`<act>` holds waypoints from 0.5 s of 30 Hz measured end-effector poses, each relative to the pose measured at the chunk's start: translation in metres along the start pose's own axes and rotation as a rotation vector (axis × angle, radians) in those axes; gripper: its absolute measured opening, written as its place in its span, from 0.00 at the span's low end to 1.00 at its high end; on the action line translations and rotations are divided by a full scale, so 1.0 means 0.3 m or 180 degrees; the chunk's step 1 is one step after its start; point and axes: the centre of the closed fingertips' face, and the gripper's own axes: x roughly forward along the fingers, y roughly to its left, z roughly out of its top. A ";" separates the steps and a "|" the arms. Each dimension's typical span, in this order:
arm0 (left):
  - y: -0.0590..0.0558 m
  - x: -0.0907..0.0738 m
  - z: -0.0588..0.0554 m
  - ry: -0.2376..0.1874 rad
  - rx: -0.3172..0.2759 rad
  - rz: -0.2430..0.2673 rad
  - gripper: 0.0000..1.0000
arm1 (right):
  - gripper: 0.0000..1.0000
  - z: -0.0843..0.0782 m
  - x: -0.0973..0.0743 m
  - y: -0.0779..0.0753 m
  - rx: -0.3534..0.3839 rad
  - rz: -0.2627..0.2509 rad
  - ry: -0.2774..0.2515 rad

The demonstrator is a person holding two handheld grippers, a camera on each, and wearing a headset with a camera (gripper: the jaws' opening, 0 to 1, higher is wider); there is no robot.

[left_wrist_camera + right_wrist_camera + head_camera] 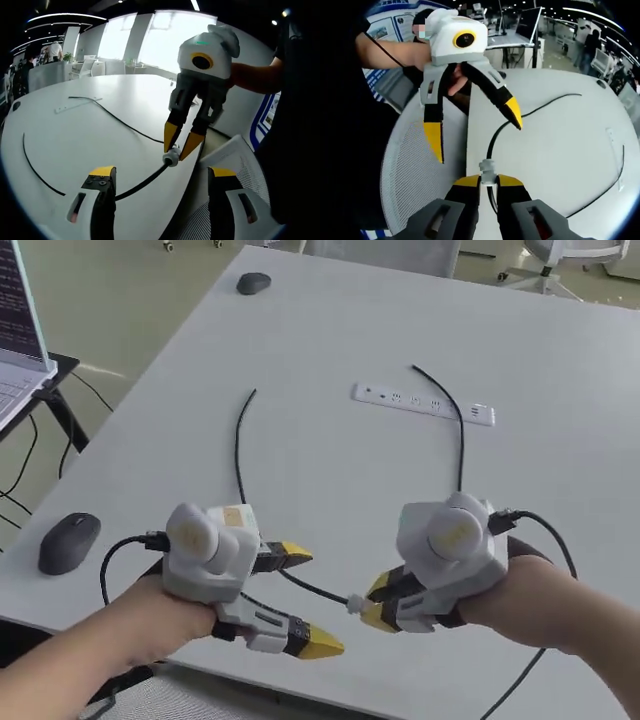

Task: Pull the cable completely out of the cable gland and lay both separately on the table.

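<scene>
Right gripper (372, 605), lower centre of head view: jaws clamped on white cable gland (354, 604). Left gripper (320, 602), lower left: jaws apart. Black cable (240, 450), threaded through gland, runs between them and up across white table (330, 330).

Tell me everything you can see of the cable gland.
The cable gland is a small, pale grey fitting, plastic by its look, with a stepped, ringed body. The right claw is shut on it, one yellow tip on each side, holding it near the front edge of the table. The black cable runs through it and comes out on both sides. Whether it rests on the tabletop cannot be told.
</scene>
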 end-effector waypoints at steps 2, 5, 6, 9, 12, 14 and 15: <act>-0.003 0.008 0.009 -0.0014 0.0019 -0.0040 0.71 | 0.06 0.010 -0.006 0.006 -0.0138 0.0016 -0.0016; -0.018 0.018 0.008 0.0008 0.0061 -0.0129 0.63 | 0.06 0.011 -0.014 0.013 -0.0269 0.0024 0.0028; -0.025 0.021 0.008 0.0016 0.0041 -0.0161 0.60 | 0.06 0.010 -0.016 0.012 -0.0310 0.0010 0.0052; -0.032 0.028 0.011 -0.0004 0.0034 -0.0189 0.55 | 0.06 0.013 -0.020 0.015 -0.0389 -0.0012 0.0048; -0.044 0.041 0.020 -0.0052 -0.0017 -0.0227 0.52 | 0.06 0.014 -0.025 0.016 -0.0466 -0.0041 0.0045; -0.057 0.047 0.024 -0.0050 -0.0014 -0.0257 0.50 | 0.06 0.013 -0.030 0.022 -0.0526 -0.0034 0.0034; -0.061 0.048 0.026 -0.0051 -0.0008 -0.0266 0.49 | 0.06 0.013 -0.033 0.025 -0.0541 -0.0028 0.0027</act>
